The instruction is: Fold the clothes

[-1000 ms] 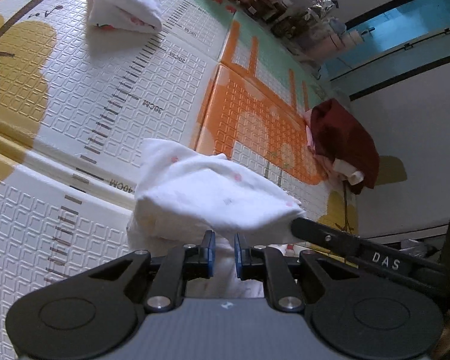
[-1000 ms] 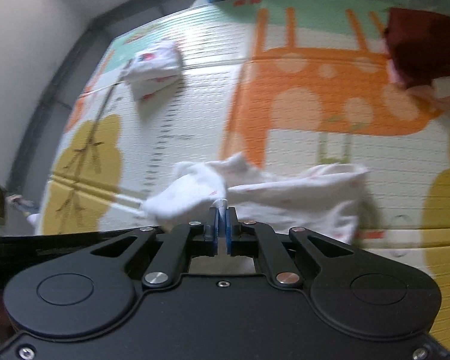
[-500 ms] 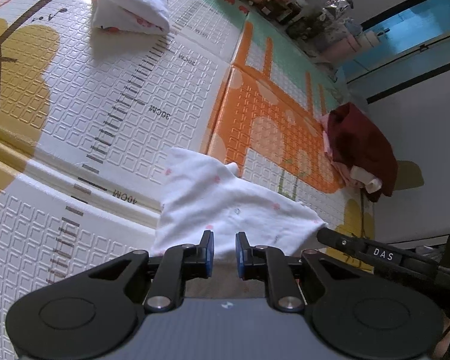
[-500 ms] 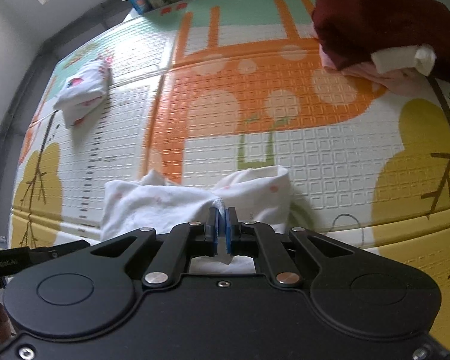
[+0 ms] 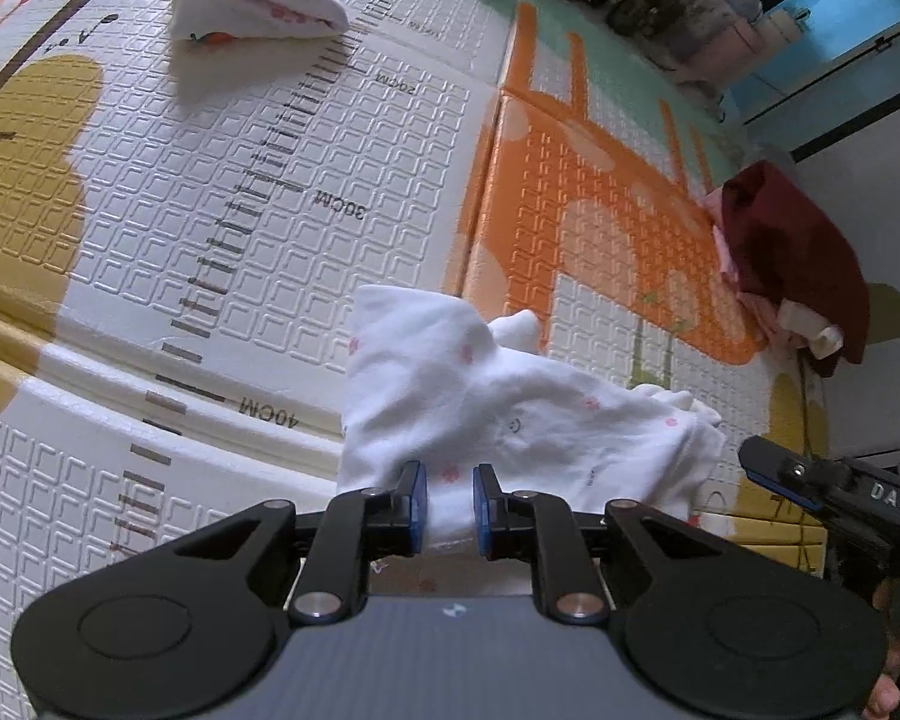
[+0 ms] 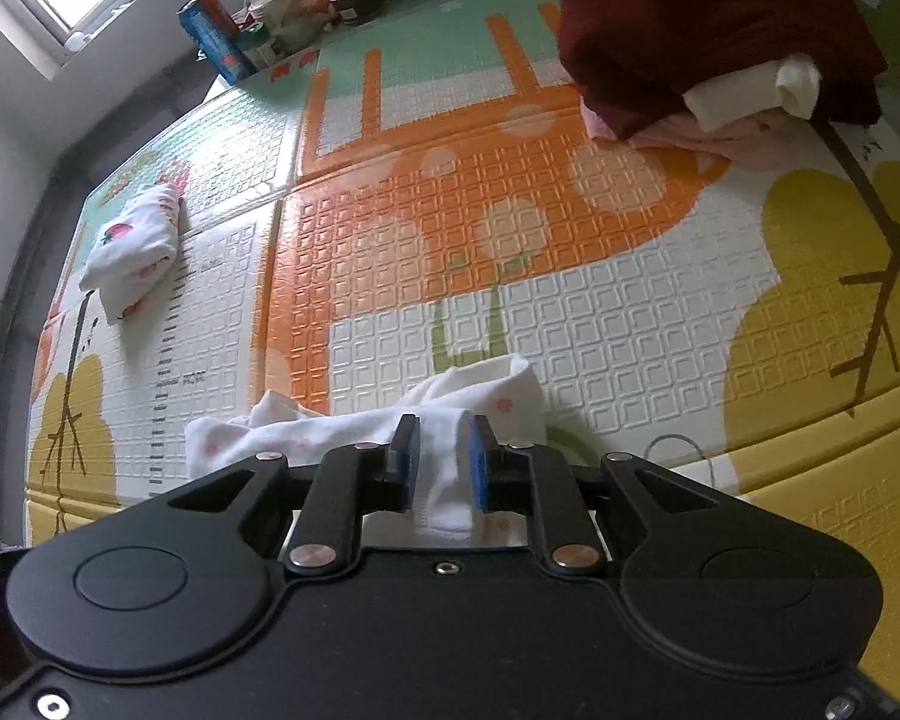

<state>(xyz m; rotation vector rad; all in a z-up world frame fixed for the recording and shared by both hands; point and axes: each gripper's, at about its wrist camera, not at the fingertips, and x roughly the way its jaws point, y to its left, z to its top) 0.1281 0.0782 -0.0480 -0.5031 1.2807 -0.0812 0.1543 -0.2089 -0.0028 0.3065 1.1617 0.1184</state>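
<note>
White garment [image 5: 510, 414] with pink dots, thin, light and floppy, lies bunched on the play mat [image 5: 330, 180] before both tools, left tool [image 5: 449, 501] and right tool [image 6: 441, 462] narrowly parted around its near hem, best pinched at corners.

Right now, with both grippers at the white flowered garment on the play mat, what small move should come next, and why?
Probably draw both grippers back off the white flowered garment. The left gripper and the right gripper both stand open with cloth between the fingers but unclamped, and the garment lies bunched on the play mat, so neither holds it. Backing away clears the view for a fresh grasp.
</note>
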